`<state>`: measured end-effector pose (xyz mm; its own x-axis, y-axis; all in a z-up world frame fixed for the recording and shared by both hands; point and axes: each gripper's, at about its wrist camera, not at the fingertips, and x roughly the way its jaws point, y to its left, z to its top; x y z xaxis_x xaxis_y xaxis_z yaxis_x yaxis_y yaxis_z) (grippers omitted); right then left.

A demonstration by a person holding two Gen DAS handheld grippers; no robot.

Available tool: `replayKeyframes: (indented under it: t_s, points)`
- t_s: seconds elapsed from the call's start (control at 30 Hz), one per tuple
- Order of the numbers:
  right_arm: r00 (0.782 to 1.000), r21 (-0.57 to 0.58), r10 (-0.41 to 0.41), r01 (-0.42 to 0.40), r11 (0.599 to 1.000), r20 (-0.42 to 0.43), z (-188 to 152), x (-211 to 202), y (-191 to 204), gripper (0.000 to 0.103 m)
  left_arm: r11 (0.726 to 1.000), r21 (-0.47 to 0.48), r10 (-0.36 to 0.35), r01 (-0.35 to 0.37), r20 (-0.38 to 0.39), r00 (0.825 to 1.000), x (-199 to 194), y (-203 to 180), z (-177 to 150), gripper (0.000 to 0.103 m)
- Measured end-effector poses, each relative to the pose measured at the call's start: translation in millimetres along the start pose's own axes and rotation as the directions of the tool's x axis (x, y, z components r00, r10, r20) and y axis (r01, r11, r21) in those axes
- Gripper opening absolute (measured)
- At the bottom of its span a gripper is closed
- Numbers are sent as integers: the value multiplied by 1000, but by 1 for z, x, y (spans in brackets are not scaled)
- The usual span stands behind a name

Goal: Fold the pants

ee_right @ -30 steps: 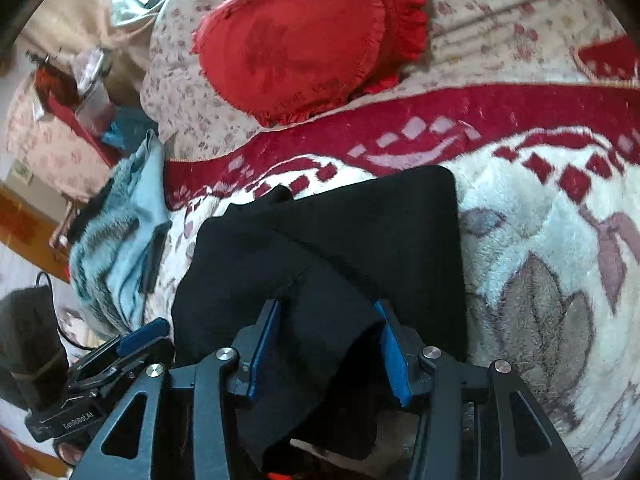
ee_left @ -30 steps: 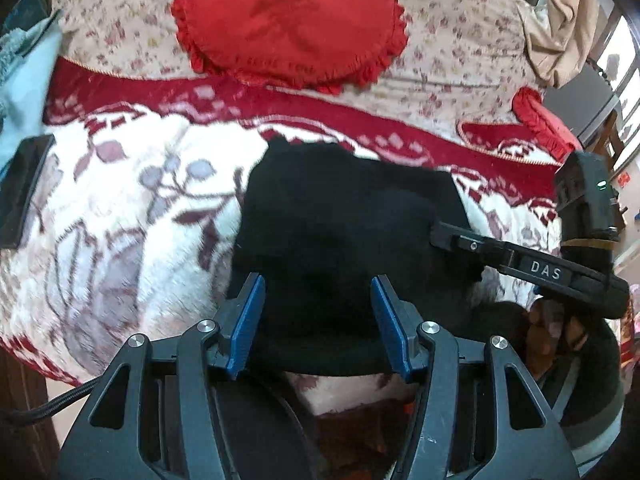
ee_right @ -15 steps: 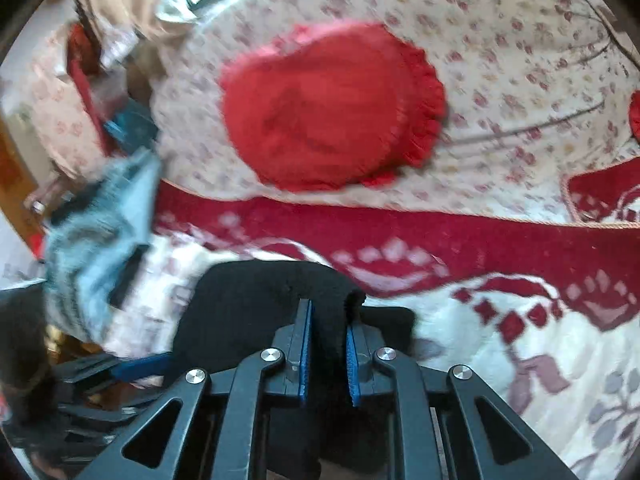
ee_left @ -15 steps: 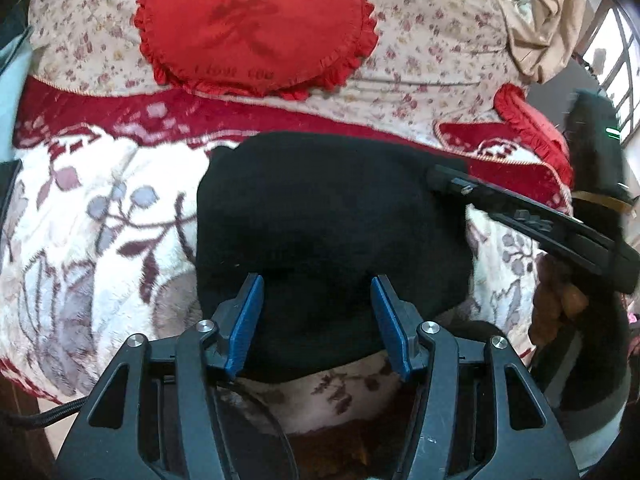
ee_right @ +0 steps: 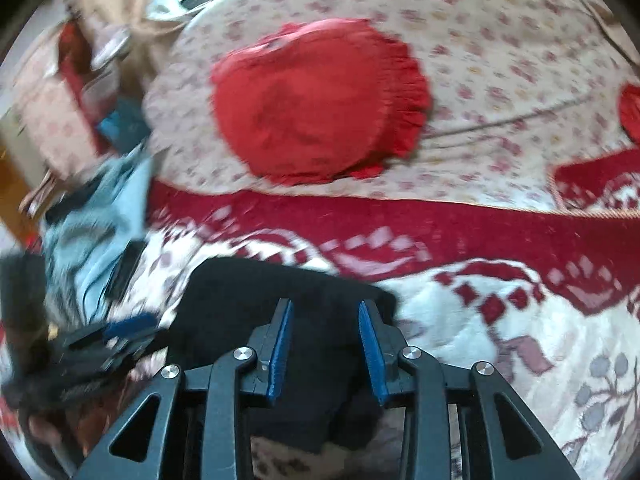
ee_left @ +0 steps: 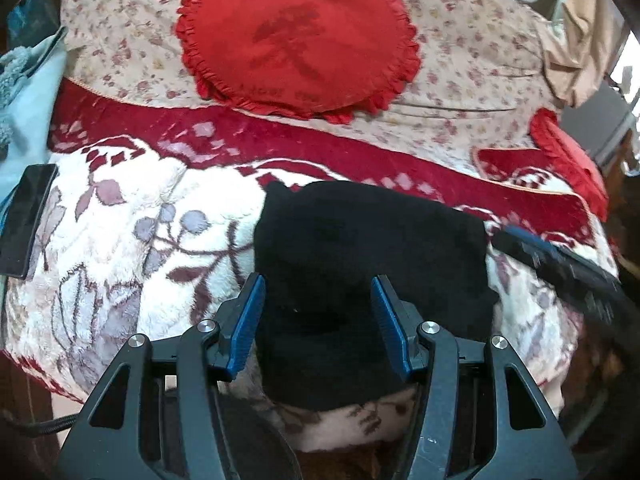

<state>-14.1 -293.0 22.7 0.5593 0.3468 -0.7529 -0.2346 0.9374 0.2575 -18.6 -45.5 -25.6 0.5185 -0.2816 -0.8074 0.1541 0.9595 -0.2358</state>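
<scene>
Your pants (ee_left: 368,240) lie folded in a thick black bundle on the blanket (ee_left: 120,240). Both tongs, left (ee_left: 316,320) and right (ee_right: 324,340), stand apart, gripping nothing. It looks soft, floppy and light; take the layered near edge.

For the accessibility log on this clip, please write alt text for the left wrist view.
A folded black pair of pants lies on a red-and-white floral blanket, with the open left tongs poised over its near edge. Behind sits a round red frilled cushion, and a dark phone lies at the far left.
</scene>
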Motion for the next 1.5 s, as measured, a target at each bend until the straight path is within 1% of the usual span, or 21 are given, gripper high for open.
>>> replayKeyframes:
  t_s: [0.07,0.1,0.17,0.2,0.23,0.3,0.4,0.53,0.67,0.77,0.87,0.97,1.17,1.3,1.5]
  points:
    - [999,-27,14,-15,1000,-37,-4,13,11,32,999,5,38,-38,-12,999,10,0,0,55]
    - [999,-33,1,-2,999,-54,-7,21,14,32,999,8,43,-43,-19,999,14,0,0,55]
    - [995,-45,-51,47,998,-89,-10,38,13,32,998,9,55,-55,-32,998,22,0,-1,55]
    - [993,-41,-65,61,997,-102,-10,48,10,32,998,9,66,-66,-35,997,26,0,-1,55]
    - [992,-27,-61,59,998,-110,-9,55,5,32,997,9,70,-70,-38,997,29,0,-1,55]
    - [992,-9,-51,50,999,-113,-7,64,-2,32,997,7,76,-76,-41,996,35,0,0,55]
    - [992,1,-48,48,999,-119,0,77,-7,32,996,7,85,-84,-41,996,41,-1,2,59]
    - [990,-9,-63,62,998,-123,9,85,-7,32,996,1,86,-86,-43,995,43,-2,3,60]
    - [989,-17,-76,74,997,-126,10,75,-4,32,997,2,84,-84,-45,995,42,-2,2,60]
    - [991,-1,-61,61,998,-118,5,58,-2,32,997,-4,82,-83,-43,996,38,-1,0,60]
    - [993,-15,-65,64,998,-95,-3,37,4,32,996,-4,86,-86,-40,995,34,-2,-3,60]
    - [992,-40,-61,57,998,-112,-14,27,11,32,996,-6,87,-87,-36,996,29,-4,-5,60]
    - [983,-70,-78,67,995,-165,-35,30,11,32,995,7,97,-96,-32,995,24,-7,-10,60]
    - [975,-103,-120,103,989,-186,-45,33,8,32,995,14,100,-100,-36,994,23,-9,-13,60]
    - [977,-73,-98,85,994,-188,-49,28,2,32,994,16,109,-108,-41,993,22,-11,-15,60]
